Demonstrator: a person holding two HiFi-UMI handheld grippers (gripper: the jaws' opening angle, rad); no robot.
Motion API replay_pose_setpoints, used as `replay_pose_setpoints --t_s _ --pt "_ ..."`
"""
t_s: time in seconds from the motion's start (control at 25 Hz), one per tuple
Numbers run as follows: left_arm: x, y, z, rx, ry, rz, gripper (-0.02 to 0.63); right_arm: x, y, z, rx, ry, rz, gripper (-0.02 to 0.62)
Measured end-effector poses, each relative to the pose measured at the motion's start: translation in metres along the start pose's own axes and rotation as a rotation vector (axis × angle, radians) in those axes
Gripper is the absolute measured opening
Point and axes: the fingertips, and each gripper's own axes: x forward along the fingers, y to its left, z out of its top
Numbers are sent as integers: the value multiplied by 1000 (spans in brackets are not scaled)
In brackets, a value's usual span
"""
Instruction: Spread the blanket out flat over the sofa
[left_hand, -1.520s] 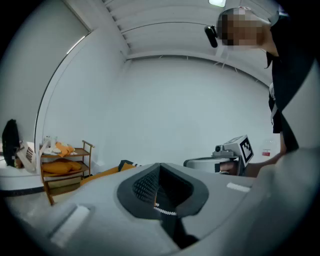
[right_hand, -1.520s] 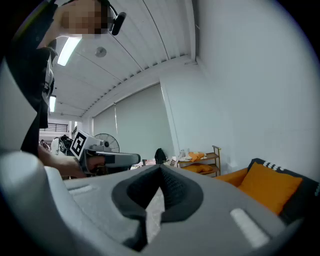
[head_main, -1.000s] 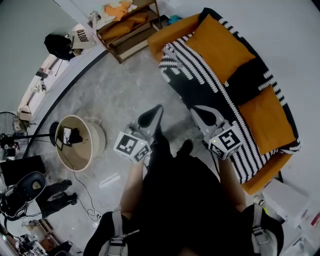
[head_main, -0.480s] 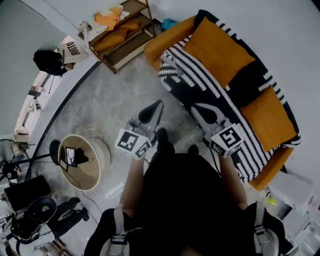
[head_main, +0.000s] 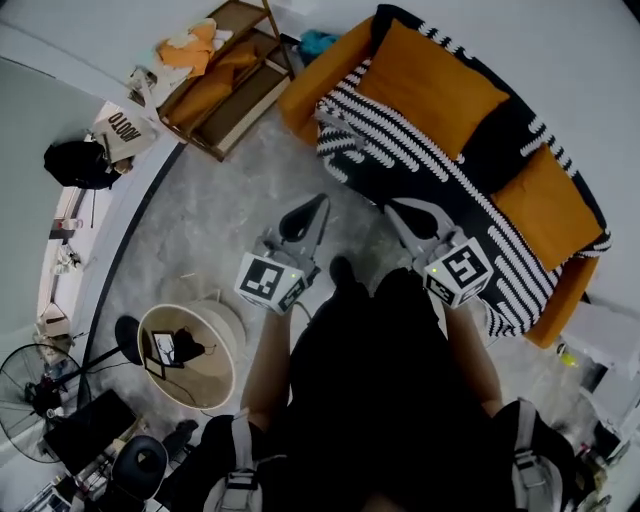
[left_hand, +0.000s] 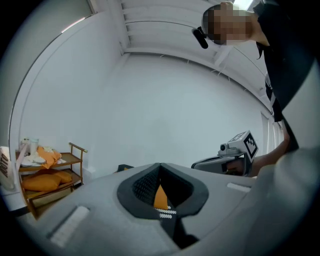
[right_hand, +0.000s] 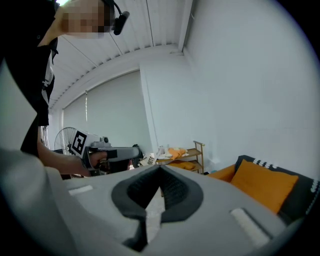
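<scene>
Now the left claw (head_main: 313, 207) and right claw (head_main: 400, 210) are shut and empty; the blanket (head_main: 405, 150) lies on the sofa (head_main: 318, 78).

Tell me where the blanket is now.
Head view, upper right: the blanket lies over the sofa's seat and back, under the orange cushions, just ahead of the right gripper.

Only one piece of print can be read: dark capitals, seemingly "OOTD", turned sideways on a pale bag (head_main: 124, 127) at the upper left of the head view; nothing else is legible
</scene>
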Motion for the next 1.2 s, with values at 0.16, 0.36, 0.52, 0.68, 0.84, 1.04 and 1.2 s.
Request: replay_pose_setpoints --t_s 0.16,0.36,0.52,0.68,0.84,1.04,1.2 --pt "10 16 4 19 -14 -5 11 17 -5 -4 1 19 -12 3" --pt "42 31 -14 -6 39 -31 11 33 -24 -8 33 39 -19 3" --pt "74 43 -28 2 91 -44 11 51 -54 -15 59 45 -13 3" --pt "114 60 -36 -3 135 -47 11 74 -95 -15 80 41 -9 3" --pt "155 79 -48 -8 193 -41 11 97 -137 -11 103 41 -3 3" --pt "206 108 -84 -43 272 -20 11 120 -198 -15 118 60 -5 3" --pt "248 128 -117 -63 342 6 11 136 -248 -26 142 74 -3 3"
